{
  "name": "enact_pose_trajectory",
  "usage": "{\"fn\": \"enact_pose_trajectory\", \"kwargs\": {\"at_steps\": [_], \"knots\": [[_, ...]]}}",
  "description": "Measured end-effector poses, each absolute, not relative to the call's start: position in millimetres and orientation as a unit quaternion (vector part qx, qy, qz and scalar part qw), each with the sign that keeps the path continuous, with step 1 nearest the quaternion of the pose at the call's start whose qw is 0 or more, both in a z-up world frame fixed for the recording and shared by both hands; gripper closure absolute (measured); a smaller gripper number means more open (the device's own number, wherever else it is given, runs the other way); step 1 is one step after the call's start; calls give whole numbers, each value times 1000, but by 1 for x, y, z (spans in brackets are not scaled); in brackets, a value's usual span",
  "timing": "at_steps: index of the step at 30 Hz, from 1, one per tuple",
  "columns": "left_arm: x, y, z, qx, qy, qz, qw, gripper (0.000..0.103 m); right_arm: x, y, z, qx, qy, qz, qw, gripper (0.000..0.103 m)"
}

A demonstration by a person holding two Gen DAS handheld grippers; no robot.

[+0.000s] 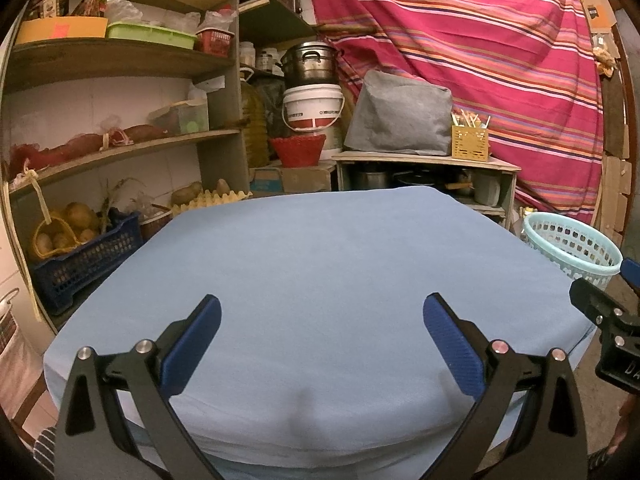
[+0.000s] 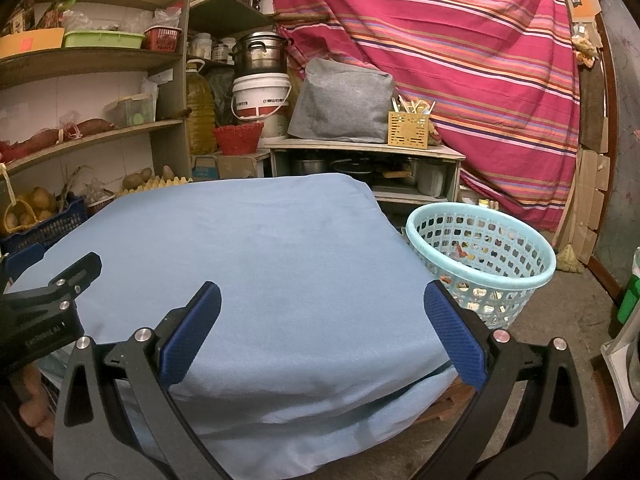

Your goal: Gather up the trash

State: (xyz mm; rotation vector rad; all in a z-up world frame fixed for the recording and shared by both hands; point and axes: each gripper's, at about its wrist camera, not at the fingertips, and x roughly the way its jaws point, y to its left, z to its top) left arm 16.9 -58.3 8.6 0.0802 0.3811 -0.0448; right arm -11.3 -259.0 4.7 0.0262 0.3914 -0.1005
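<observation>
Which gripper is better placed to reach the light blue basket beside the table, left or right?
Right. The right gripper, open and empty, sits near the basket, just off the table's right edge. The left gripper, also open, is farther from it.

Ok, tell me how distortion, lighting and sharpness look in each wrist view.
Left wrist view: strong fisheye bowing of the shelves, dark vignette corners, warm dim light, the open left gripper sharp. Right wrist view: same curvature, the basket reasonably crisp, a soft shadow under the blue cloth at its front edge.

Left gripper [image 1: 322,340] fingers spread over blue cloth [image 1: 320,264], basket [image 1: 572,248] right
</observation>
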Motion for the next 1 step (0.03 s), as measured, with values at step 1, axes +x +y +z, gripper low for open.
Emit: {"fn": "enact_pose_trajectory", "kwargs": {"at_steps": [1], "knots": [[18,-58,8,39,191,-23,981,4,-12,-259,5,14,195,-50,980,4]]}}
